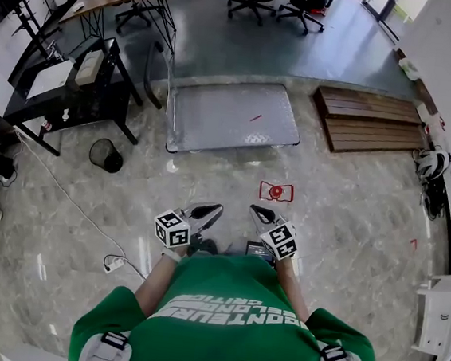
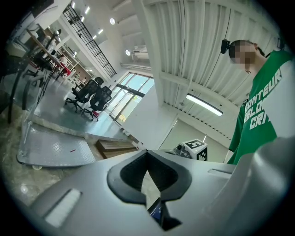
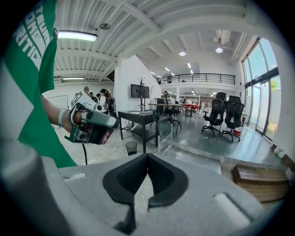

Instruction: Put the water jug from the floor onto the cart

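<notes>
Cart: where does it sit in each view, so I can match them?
Head view: cart upper centre.
Left gripper view: cart lower left.
Right gripper view: cart centre right.
Shared landmark: wooden pallet, beside the cart in all three.

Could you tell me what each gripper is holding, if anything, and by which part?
Nothing is held: the left gripper and right gripper are shut and empty.

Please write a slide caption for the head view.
Both shut, left gripper and right gripper point toward the platform cart beyond a red object.
</notes>
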Tool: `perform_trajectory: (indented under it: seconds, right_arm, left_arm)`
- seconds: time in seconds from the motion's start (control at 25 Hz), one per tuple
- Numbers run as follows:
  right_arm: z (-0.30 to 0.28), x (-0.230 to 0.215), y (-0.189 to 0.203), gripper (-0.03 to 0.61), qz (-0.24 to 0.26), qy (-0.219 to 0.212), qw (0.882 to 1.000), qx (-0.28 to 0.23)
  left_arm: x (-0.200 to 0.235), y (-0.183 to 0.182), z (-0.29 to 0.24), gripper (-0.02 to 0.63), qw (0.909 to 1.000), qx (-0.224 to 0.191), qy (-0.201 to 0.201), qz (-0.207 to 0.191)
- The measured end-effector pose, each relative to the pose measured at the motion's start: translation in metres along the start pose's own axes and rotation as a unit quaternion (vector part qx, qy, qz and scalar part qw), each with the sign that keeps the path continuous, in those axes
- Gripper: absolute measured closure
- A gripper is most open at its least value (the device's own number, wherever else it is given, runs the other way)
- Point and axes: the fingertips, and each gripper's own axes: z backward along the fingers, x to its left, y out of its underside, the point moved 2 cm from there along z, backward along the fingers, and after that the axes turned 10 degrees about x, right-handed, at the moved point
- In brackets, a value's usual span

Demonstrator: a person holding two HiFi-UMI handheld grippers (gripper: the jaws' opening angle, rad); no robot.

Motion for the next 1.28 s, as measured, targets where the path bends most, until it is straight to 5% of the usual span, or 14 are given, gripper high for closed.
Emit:
perform_trajectory:
  seconds: [0.72,0.96,1.28]
  right_arm:
    - [-0.021,-0.026,0.004,0.586,-0.004,-0.001,1.0,0.013]
    - [-0.035,-0.037,0.001,0.586,-0.04,-0.02,0.999,0.004]
    - [-0.059,-0.057,-0.023,0.586,-0.012,-0.022,1.0,0.011]
  left_arm:
    - [0.026,-0.012,0.0,0.603,0.9999,-0.014,-0.008,0.0]
    - [0.031,-0.016,-0.006,0.603,1.0,-0.002,-0.002,-0.003]
    - [0.052,-0.029,-0.009,0.603,0.9999,0.009,0.003,-0.004]
